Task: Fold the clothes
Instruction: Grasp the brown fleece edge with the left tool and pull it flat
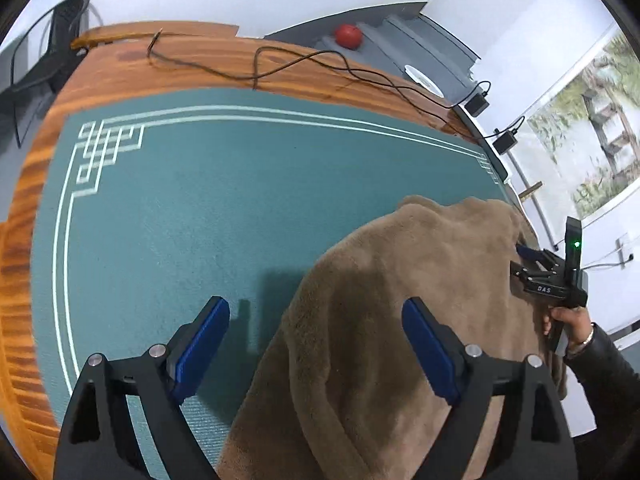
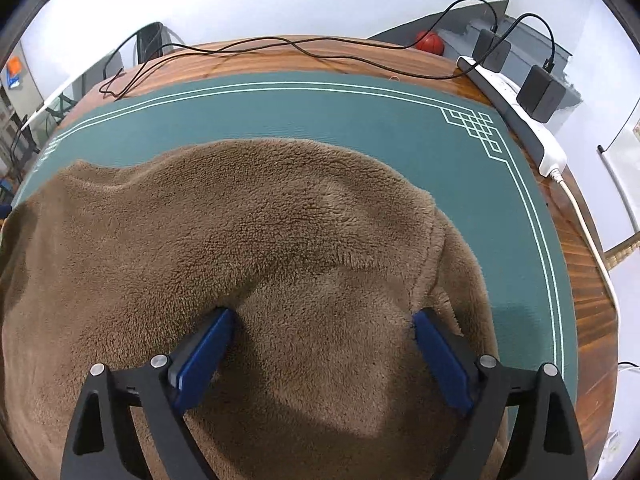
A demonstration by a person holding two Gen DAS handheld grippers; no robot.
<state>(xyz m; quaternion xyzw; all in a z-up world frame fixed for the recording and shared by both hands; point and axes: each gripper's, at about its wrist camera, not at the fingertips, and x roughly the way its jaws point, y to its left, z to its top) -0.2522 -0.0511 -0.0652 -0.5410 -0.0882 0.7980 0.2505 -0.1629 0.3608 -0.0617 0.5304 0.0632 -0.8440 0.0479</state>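
A brown fleece garment (image 1: 408,320) lies spread on the green mat (image 1: 200,208); it fills most of the right wrist view (image 2: 248,240). My left gripper (image 1: 316,312) is open, above the garment's left edge, one blue pad over the mat and one over the fleece. My right gripper (image 2: 324,320) is open and low on the fleece, with both fingertips pressed into the pile and a hump of fabric between them. The right gripper also shows in the left wrist view (image 1: 524,252), at the garment's right side, held by a hand.
The mat lies on a wooden table (image 1: 240,68) with black cables (image 1: 304,60) across its far part. A white power strip (image 2: 520,116) with black adapters runs along the right edge. A red ball (image 1: 349,34) sits on the floor beyond. A chair (image 1: 52,44) stands far left.
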